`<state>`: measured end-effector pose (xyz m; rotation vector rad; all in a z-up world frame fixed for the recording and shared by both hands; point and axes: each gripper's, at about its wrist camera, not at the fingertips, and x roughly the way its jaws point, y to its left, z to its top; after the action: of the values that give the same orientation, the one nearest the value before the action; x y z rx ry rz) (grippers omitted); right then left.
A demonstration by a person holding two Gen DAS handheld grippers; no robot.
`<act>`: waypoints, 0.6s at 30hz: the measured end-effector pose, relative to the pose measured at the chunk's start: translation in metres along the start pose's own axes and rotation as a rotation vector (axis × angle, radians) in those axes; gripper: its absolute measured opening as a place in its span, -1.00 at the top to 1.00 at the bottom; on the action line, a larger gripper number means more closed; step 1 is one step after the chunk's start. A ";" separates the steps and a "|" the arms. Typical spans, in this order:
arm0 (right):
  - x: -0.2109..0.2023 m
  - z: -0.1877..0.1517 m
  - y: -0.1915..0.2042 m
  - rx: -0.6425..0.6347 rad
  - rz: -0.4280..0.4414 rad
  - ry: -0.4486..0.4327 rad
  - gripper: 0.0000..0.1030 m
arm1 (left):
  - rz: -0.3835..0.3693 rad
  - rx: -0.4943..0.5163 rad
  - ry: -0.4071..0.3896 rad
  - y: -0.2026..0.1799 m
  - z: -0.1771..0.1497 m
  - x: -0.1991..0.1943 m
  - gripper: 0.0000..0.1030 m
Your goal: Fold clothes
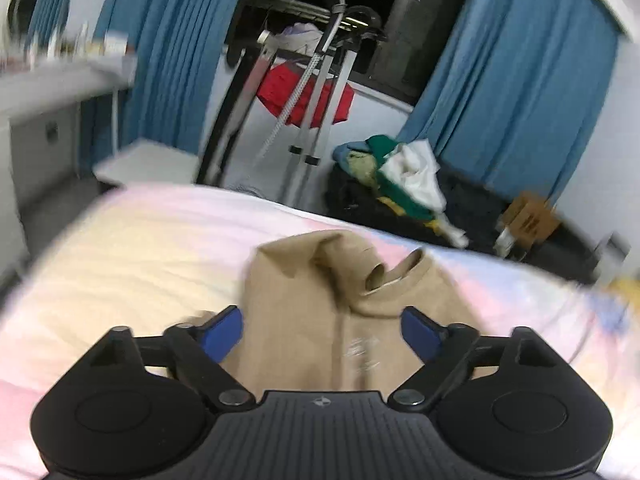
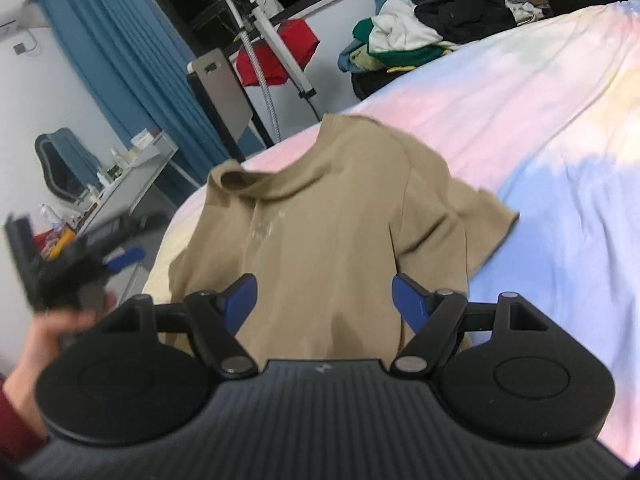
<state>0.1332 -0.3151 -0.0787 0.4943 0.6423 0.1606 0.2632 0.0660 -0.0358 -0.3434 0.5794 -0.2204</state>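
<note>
tan t-shirt (image 2: 320,216) lay on the bed (image 2: 520,128), over the pastel tie-dye sheet, front up with a faint white print on the chest. collar bunched and rolled; one sleeve (image 1: 344,256) flipped in over the chest, the other sleeve (image 2: 472,224) spread out flat toward the sheet's blue patch. left claw (image 1: 322,334) stood wide, blue pads apart, nothing between them, hanging above the shirt's lower body. right claw (image 2: 324,300) likewise wide and empty, above the hem side of the same shirt. left claw also seen blurred at the edge of the right wrist view, gripped by a hand (image 2: 44,332) in a dark red sleeve. judged as early in the fold: perhaps one sleeve brought in, nothing squared or stacked. still left, by the look of it: second sleeve in, collar smoothed, body doubled over. heap of clothes (image 2: 396,44) on the dark seat beyond the bed looked untouched, so much of the task seemed to remain.
</note>
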 end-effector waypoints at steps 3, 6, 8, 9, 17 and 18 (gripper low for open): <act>0.003 0.002 -0.007 -0.036 -0.010 -0.038 -0.48 | -0.058 -0.116 0.001 0.000 0.006 0.037 -0.60; 0.014 0.005 -0.019 -0.023 0.006 -0.056 -0.48 | -0.069 -0.203 0.001 -0.003 0.013 0.084 -0.59; 0.022 0.006 -0.030 -0.008 0.015 -0.054 -0.48 | -0.068 -0.244 -0.011 -0.004 0.020 0.116 -0.50; 0.026 0.006 -0.036 0.000 0.018 -0.055 -0.48 | -0.066 -0.262 -0.017 -0.004 0.023 0.130 -0.44; 0.062 0.012 -0.075 0.077 -0.005 -0.066 -0.48 | 0.066 -0.327 -0.058 0.003 0.058 0.204 -0.49; 0.064 0.012 -0.077 0.074 -0.007 -0.070 -0.48 | 0.068 -0.301 -0.059 0.001 0.061 0.203 -0.52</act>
<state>0.1909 -0.3683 -0.1425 0.5660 0.5830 0.1126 0.4635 0.0223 -0.0888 -0.6181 0.5650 -0.0565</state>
